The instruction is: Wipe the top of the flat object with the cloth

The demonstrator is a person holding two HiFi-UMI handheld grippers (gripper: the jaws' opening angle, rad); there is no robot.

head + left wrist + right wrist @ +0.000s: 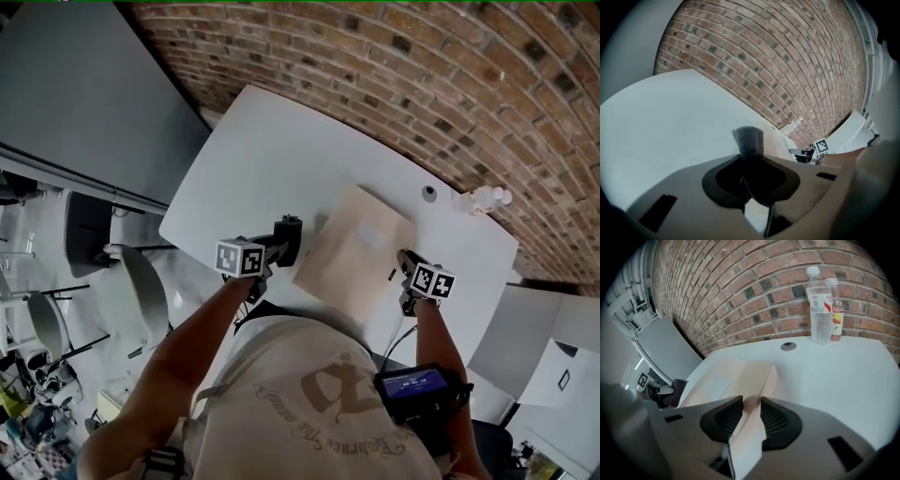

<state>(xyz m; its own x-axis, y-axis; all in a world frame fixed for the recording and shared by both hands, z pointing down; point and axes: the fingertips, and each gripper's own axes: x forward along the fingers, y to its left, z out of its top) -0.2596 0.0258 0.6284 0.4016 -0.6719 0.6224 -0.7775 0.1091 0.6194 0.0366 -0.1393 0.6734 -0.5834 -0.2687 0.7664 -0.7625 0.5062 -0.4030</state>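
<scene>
Tan and flat like cardboard, the flat object lay in the middle of the white desk, its longer sides running away from the person toward the brick wall. The right tongs sat at its near right edge. In the right gripper view the two pads stood part way apart, with that edge between them and apparently pressed from both sides, so the right tongs seemed to be steadying the flat object. The left tongs were closed on a dark grey cloth; in the left gripper view the cloth stuck out beyond the tips of the left tongs as a short bunched tab. It was just beside the object's left long side, toward the near end, and off the top; no view settled whether it touched the side. The wipe therefore seemed to fall to the left hand, which would need to carry the cloth rightward onto the top and then stroke along the long axis. Two bottles stood well clear by the wall.
</scene>
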